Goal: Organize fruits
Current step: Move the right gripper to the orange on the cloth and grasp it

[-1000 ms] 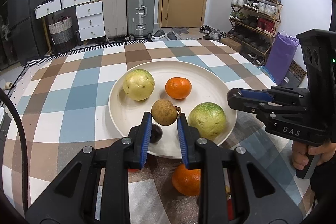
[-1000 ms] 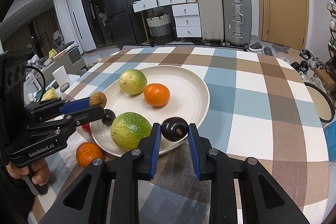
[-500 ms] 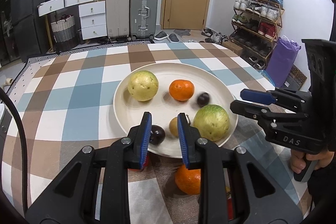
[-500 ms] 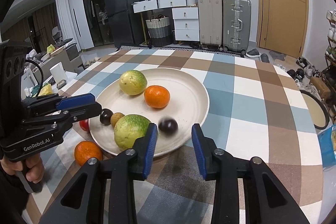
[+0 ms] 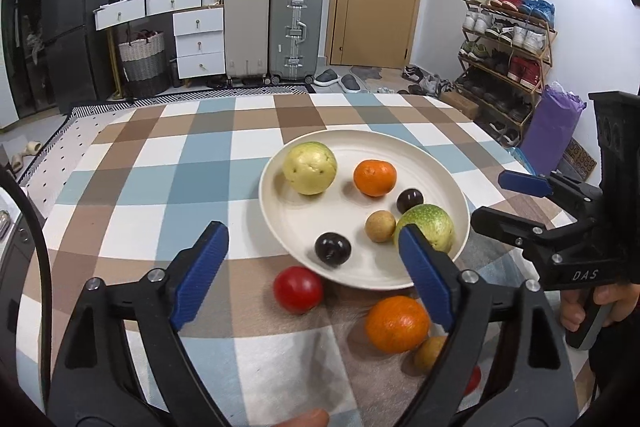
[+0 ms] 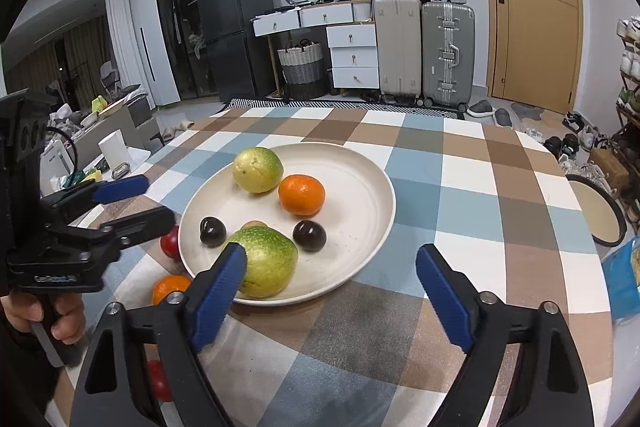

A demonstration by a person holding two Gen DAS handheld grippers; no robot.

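Observation:
A cream plate [image 5: 400,147] [image 6: 360,163] on the checked table holds a yellow-green fruit [image 5: 309,167], an orange [image 5: 374,177], two dark plums [image 5: 332,248] [image 5: 409,200], a brown longan [image 5: 380,225] and a green fruit [image 5: 430,227] [image 6: 266,261]. Off the plate lie a red fruit [image 5: 298,289], an orange [image 5: 397,323], another longan [image 5: 429,353] and a second red fruit [image 5: 473,379]. My left gripper [image 5: 316,273] is open above the red fruit. My right gripper [image 6: 330,291] is open at the plate's near edge; it also shows in the left wrist view [image 5: 500,199].
A round tray [image 6: 600,211] and a blue packet [image 6: 624,279] lie at the table's right edge. Suitcases, drawers and a shoe rack stand beyond the table. A white cup [image 6: 113,149] stands on a side surface at left.
Both grippers opened wide and drew back. The longan left my left gripper and lies on the plate. The dark plum from my right gripper has rolled further onto the plate.

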